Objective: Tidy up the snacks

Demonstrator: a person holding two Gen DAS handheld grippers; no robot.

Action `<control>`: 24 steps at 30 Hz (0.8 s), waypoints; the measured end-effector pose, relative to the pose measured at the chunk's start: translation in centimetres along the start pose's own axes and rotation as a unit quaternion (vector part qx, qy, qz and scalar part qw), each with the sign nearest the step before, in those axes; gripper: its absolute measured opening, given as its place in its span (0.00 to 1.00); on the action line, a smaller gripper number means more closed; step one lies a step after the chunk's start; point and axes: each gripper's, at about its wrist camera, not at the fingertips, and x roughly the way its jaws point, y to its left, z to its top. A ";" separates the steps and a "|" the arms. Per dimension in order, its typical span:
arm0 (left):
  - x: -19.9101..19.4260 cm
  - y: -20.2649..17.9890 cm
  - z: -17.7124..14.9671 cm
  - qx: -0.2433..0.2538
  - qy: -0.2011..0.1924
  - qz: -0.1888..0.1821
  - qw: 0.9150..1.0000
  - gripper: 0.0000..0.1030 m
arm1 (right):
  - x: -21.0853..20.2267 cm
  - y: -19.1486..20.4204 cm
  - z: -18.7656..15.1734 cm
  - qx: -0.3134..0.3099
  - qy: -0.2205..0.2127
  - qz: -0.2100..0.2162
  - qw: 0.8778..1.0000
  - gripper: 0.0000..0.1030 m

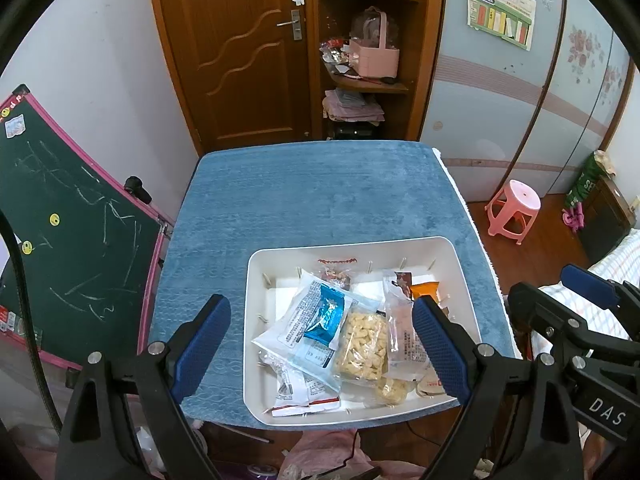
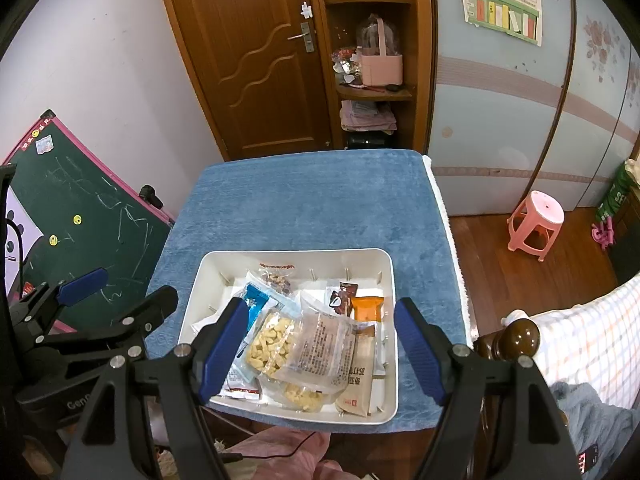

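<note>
A white plastic bin (image 1: 460, 276) (image 2: 390, 320) sits at the near edge of a blue-covered table (image 1: 312, 192) (image 2: 312, 200). It holds several snack packets: a clear bag of yellow puffs (image 1: 362, 346) (image 2: 272, 344), a blue packet (image 1: 326, 314) (image 2: 254, 306), an orange packet (image 1: 426, 290) (image 2: 367, 308) and clear printed bags (image 2: 320, 352). My left gripper (image 1: 322, 350) is open and empty, held above the bin's near-left part. My right gripper (image 2: 320, 350) is open and empty above the bin. Each gripper shows at the edge of the other's view.
A green chalkboard (image 1: 68, 240) leans left of the table. A wooden door (image 1: 240, 52) and corner shelves (image 1: 368, 80) stand behind. A pink stool (image 1: 514, 210) and wardrobe (image 2: 500, 100) are right. A bed post (image 2: 516, 338) and checked bedding are near right.
</note>
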 end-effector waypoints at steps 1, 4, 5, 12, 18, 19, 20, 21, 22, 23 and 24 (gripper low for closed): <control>0.0 0.0 0.0 0.000 0.000 0.000 1.000 0.89 | 0.0 0.0 0.0 0.000 0.000 0.000 1.000 0.74; -0.1 0.0 0.0 0.001 -0.001 0.000 1.000 0.89 | 0.0 -0.1 0.1 0.001 0.000 0.000 1.000 0.74; 0.0 0.0 0.0 0.000 0.000 0.000 1.000 0.89 | 0.0 -0.1 0.1 0.002 -0.001 -0.001 1.000 0.74; 0.0 -0.1 0.0 -0.001 0.000 0.001 1.000 0.89 | 0.0 -0.2 -0.1 0.007 0.001 0.000 1.000 0.74; -0.1 -0.1 0.0 -0.001 0.000 0.001 1.000 0.89 | 0.0 -0.2 -0.3 0.006 0.001 0.000 1.000 0.74; -0.1 -0.1 0.0 -0.001 0.000 0.001 1.000 0.89 | 0.0 -0.2 -0.3 0.006 0.000 0.000 1.000 0.74; 0.0 -0.1 0.0 0.000 0.000 0.001 1.000 0.89 | 0.0 -0.1 -0.3 0.006 0.000 0.000 1.000 0.74; 0.0 -0.1 0.0 0.000 0.000 0.001 1.000 0.89 | 0.0 -0.1 -0.3 0.006 0.000 0.000 1.000 0.74; -0.1 -0.1 -0.1 0.000 0.000 0.002 1.000 0.89 | 0.0 -0.1 -0.3 0.006 0.000 -0.001 1.000 0.74; 0.0 0.0 -0.1 0.000 0.000 0.001 1.000 0.89 | 0.0 -0.2 -0.3 0.007 0.001 -0.001 1.000 0.74; -0.1 0.0 -0.1 0.000 0.000 0.001 1.000 0.89 | 0.0 -0.1 -0.3 0.007 0.001 0.000 1.000 0.74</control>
